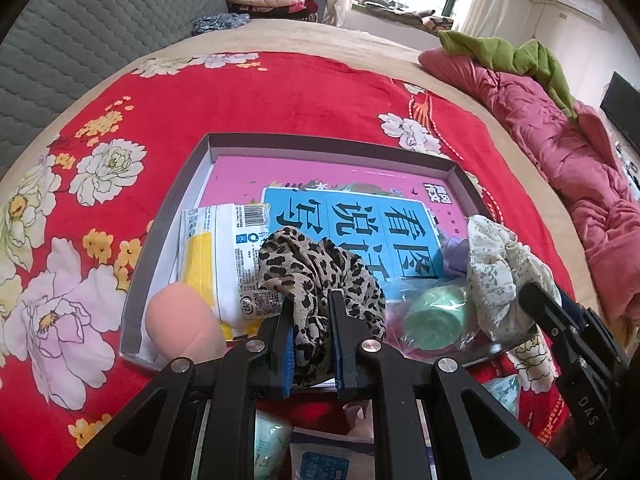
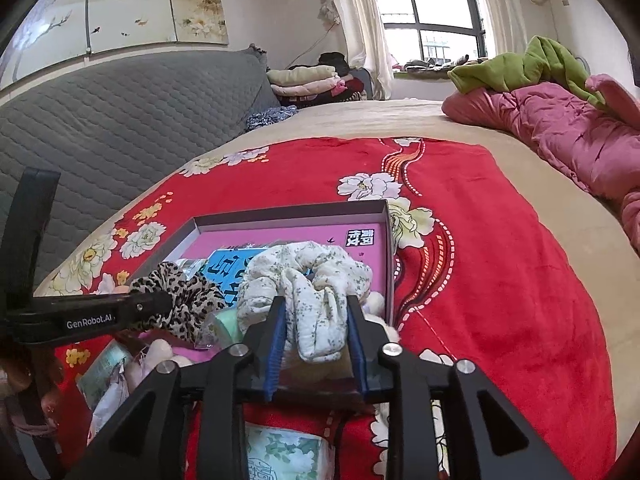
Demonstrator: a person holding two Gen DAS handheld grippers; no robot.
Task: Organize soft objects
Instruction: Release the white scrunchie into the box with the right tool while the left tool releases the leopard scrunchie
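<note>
My left gripper [image 1: 313,308] is shut on a leopard-print scrunchie [image 1: 316,268] and holds it over the near part of a shallow grey box [image 1: 320,142] lined with a pink and blue sheet. My right gripper [image 2: 316,314] is shut on a white floral scrunchie [image 2: 308,276] over the box's right near corner [image 2: 386,216]; it also shows in the left wrist view [image 1: 504,264]. In the box lie a peach sponge egg [image 1: 182,326], a white and yellow packet [image 1: 224,252] and a green round thing in clear wrap [image 1: 434,318].
The box sits on a red floral blanket [image 1: 280,96] on a bed. A pink quilt [image 1: 560,148] with a green garment [image 1: 512,54] lies at the right. A grey quilted headboard [image 2: 120,120] is at the left. Several wrapped packets [image 2: 280,456] lie near me on the blanket.
</note>
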